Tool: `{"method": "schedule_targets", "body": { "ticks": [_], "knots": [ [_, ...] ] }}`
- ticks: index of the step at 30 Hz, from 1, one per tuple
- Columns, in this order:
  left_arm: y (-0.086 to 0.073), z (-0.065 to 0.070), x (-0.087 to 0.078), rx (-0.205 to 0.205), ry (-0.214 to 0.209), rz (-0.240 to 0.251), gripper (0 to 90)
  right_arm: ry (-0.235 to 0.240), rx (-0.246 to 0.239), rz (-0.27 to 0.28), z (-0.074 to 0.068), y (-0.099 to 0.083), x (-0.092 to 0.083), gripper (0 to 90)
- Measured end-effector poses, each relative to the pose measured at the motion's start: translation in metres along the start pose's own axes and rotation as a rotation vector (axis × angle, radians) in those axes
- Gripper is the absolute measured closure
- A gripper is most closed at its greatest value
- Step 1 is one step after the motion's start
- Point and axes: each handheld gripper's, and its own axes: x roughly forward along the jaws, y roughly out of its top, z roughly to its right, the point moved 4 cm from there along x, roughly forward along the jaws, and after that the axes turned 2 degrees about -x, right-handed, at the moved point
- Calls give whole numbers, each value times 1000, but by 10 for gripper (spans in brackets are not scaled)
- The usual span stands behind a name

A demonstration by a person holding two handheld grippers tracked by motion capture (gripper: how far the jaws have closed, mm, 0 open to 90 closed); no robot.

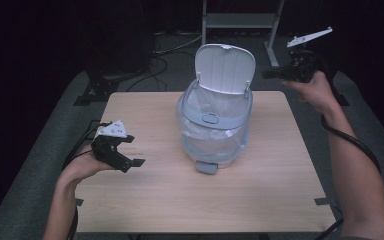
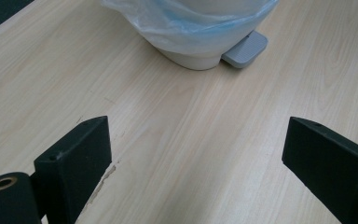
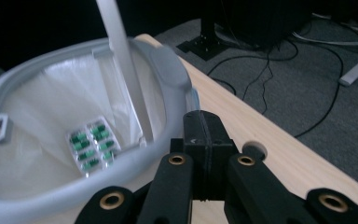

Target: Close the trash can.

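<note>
2 grippers, 1 bin. Small white pedal bin stands on the wooden worktop, a bit behind centre, lid flipped up and leaning back, clear bag lining it and draped over the outside. Grey pedal sticks out at the near side, resting just above the wood.

Left gripper held low over the near-left part of the worktop, close to the left edge, well apart from the bin. Its fingers are spread wide with nothing between them, bare wood under them; the left gripper view has the bin base and pedal ahead.

Right gripper held up in the air beyond the far right corner, near the bin rim on the lid side, not touching it. Its fingers are pressed together, gripping nothing. Right gripper view looks down into the bin: 1 blister pack of green capsules lies inside on the bag, near the rim.

Open wood in front of the bin and on both sides; far edge has less room. Floor behind carries cables and a metal frame leg.
</note>
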Motion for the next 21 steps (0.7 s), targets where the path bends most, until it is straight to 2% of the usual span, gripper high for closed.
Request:
{"method": "schedule_targets", "body": {
  "ticks": [7, 11, 21],
  "knots": [
    [-7, 4, 2, 7, -3, 1, 71, 18, -24, 7, -3, 23, 11, 896],
    [-15, 5, 5, -3, -2, -15, 71, 25, -35, 2, -4, 32, 16, 896],
    [-25, 6, 7, -25, -8, -26, 71, 56, -51, 5, -7, 44, 21, 896]
  ]
}}
